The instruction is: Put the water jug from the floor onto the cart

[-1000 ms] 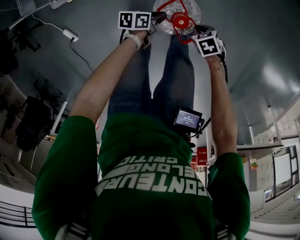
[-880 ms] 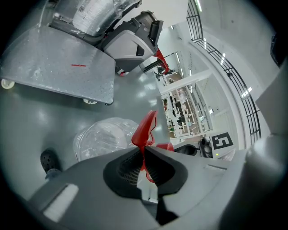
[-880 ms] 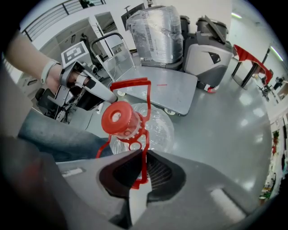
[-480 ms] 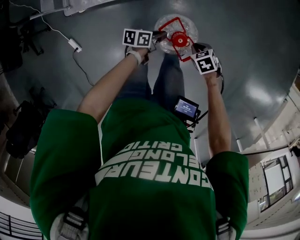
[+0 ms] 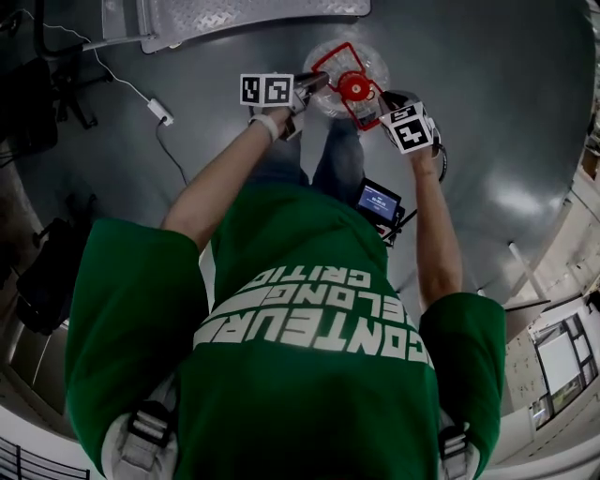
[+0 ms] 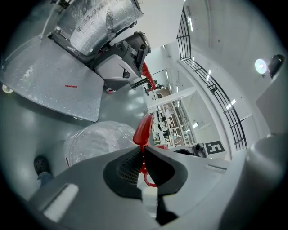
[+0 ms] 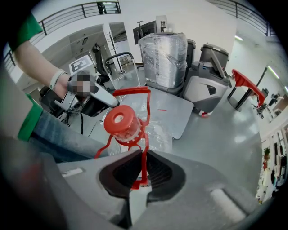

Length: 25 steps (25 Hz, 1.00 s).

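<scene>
Cart (image 5: 253, 14) beyond water jug (image 5: 371, 62)

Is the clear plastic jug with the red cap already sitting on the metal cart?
No, the clear plastic water jug is over the grey floor, beside the metal cart platform and not on it.

both arms are being stretched forward and down, the left arm (image 5: 217, 178) and the right arm (image 5: 436, 234) being kept nearly straight, and a white band (image 5: 266, 124) is being worn at the left wrist. the left gripper (image 6: 141, 155) is being held with its jaws closed on a strip of the red handle (image 6: 143, 129). the right gripper (image 7: 144, 173) is being held likewise, clamped on another strip of it.
</scene>
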{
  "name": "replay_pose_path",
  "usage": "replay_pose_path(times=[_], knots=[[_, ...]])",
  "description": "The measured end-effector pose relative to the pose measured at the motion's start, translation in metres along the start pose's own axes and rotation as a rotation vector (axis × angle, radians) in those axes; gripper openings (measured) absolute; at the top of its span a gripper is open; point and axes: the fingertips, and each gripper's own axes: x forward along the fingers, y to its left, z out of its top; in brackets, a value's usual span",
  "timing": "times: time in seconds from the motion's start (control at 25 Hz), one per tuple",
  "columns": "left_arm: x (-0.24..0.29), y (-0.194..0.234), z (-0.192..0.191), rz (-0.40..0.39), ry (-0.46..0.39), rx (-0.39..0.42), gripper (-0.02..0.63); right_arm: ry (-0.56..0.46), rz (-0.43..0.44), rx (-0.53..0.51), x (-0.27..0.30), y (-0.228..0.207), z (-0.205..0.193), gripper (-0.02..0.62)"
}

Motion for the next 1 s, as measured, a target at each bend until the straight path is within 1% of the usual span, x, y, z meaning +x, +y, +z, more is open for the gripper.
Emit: replay_pose_path(times=[0.12, 0.32, 0.68, 1.0], knots=[[-0.015, -0.010, 0.017, -0.028, -0.034, -0.005, 0.021, -0.016, -0.010, -0.021, -0.010, 0.002, 0.022, 0.020], [-0.036, -0.030, 0.031, -0.060, -0.074, -0.015, 0.021, -0.049, -0.028, -0.041, -0.033, 0.008, 0.043, 0.020], [-0.057, -0.056, 0.043, -0.107, -0.125, -0.027, 0.020, -0.073, -0.052, -0.092, -0.060, 0.013, 0.063, 0.020], [-0.072, -0.066, 0.050, -0.100, -0.140, -0.020, 0.020, -0.092, -0.036, -0.130, -0.069, 0.018, 0.078, 0.020]])
